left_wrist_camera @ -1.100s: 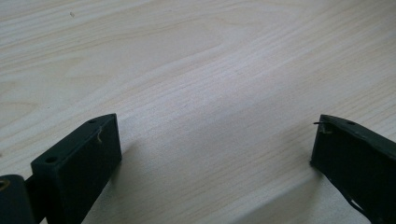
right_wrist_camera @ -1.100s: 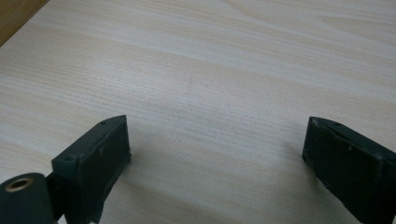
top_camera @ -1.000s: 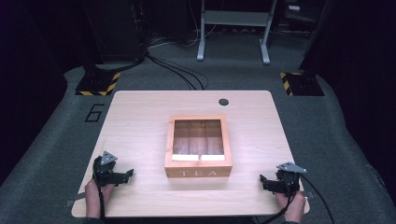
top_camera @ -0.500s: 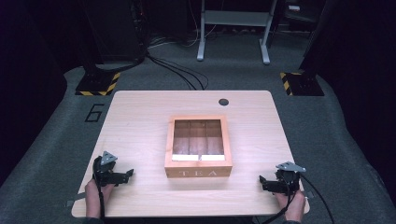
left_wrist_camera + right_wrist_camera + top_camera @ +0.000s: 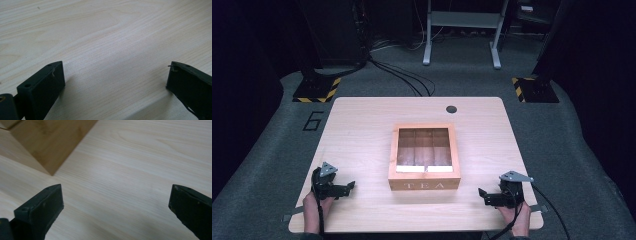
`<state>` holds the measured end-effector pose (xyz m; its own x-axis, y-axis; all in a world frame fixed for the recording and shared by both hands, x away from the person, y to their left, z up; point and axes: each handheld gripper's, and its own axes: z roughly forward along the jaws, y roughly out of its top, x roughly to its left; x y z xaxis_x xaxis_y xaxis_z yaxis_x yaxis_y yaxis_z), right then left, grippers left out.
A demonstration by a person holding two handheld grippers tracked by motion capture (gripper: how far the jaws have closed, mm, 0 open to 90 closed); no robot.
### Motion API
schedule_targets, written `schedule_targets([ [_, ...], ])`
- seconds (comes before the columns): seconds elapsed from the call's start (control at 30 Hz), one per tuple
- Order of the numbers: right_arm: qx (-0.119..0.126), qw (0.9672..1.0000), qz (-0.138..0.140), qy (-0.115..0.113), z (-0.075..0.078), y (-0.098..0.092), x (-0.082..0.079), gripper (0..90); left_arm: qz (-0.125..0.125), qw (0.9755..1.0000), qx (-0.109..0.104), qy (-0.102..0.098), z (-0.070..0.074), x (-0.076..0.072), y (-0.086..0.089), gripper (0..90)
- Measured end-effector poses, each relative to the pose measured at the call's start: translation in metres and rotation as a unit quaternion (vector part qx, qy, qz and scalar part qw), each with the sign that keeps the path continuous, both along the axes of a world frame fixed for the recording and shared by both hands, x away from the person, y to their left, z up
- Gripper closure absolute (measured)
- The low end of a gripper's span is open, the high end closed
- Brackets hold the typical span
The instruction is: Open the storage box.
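Wooden tea box (image 5: 424, 157), square, warm orange-brown, "TEA" lettered on its front, clear lid over dividers, set between left claw (image 5: 343, 188) and right claw (image 5: 486, 196), both spread apart and empty, pale smooth-grained bench (image 5: 362, 130), small dark round hole (image 5: 451, 109) beyond.

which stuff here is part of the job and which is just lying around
Part of the job:
tea box, closed, mid-table
left gripper, open
right gripper, open

Just lying about:
round black cap in the table
floor cables
metal stand
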<state>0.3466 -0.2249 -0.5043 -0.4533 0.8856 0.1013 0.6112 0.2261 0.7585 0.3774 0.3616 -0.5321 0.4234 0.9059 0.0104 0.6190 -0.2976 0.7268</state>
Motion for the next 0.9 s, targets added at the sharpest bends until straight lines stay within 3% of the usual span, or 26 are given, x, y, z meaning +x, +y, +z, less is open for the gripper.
schedule_targets([
  [0.3,0.0,0.9988,0.048,-0.008,0.01,0.034,0.004,0.0,0.0,1.0,0.0,0.0,0.0,0.0,0.0,1.3],
  [0.6,0.001,0.9972,0.073,-0.016,0.016,0.059,0.008,0.5,0.0,1.0,0.0,0.0,0.0,0.0,0.0,1.3],
  [0.73,0.003,0.9962,0.081,-0.031,0.017,0.068,0.009,5.8,0.0,1.0,0.0,0.0,0.0,0.0,0.0,1.3],
  [0.9,0.011,0.9951,0.09,-0.04,0.017,0.078,0.009,20.4,0.0,1.0,0.0,0.0,0.0,0.0,0.0,1.3],
])
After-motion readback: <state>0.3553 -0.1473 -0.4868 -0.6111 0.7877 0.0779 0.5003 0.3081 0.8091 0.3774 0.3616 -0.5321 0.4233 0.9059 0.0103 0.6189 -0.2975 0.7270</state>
